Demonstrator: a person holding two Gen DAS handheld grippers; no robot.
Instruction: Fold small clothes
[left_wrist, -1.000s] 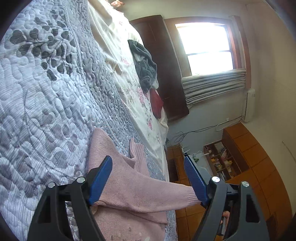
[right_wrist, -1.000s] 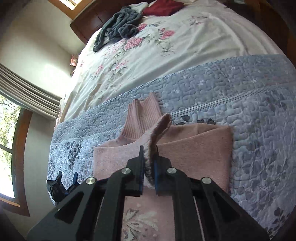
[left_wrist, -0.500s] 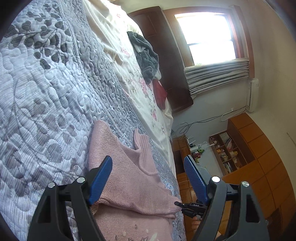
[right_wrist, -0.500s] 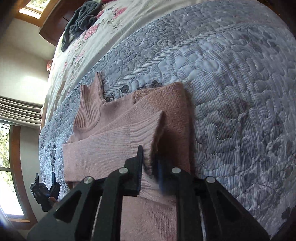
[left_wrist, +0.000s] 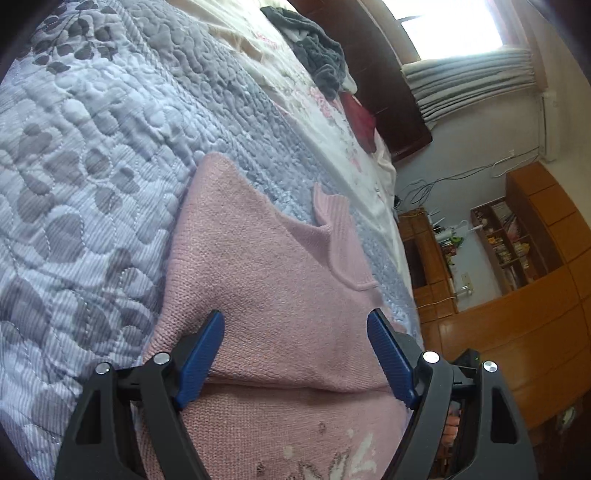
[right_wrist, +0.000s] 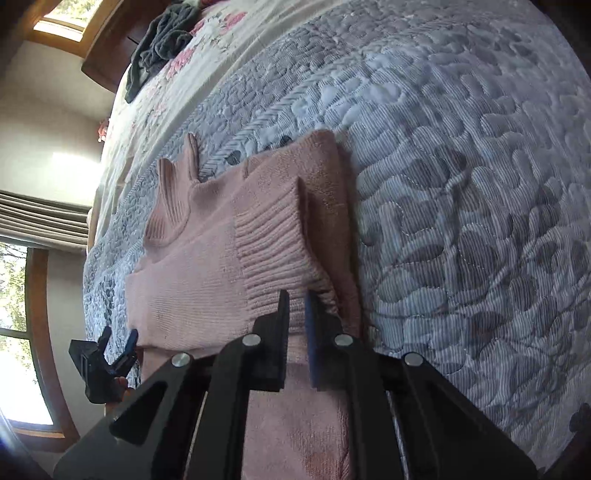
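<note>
Pink sweater (right_wrist: 229, 280) lies flat on the quilted bed (right_wrist: 461, 184); one sleeve is already folded across the chest. Right claw (right_wrist: 297, 314) sits nearly closed at the ribbed cuff (right_wrist: 273, 251), grip uncertain. Left claw (left_wrist: 295, 350) hovers wide open, empty; remaining folds pending.

We see a bed (right_wrist: 461, 155) under a grey quilted cover, a pink sweater (right_wrist: 207, 280) lying flat just ahead of our jaws, and dark grey clothing (right_wrist: 162, 40) and a red garment (left_wrist: 360, 118) far beyond.
</note>
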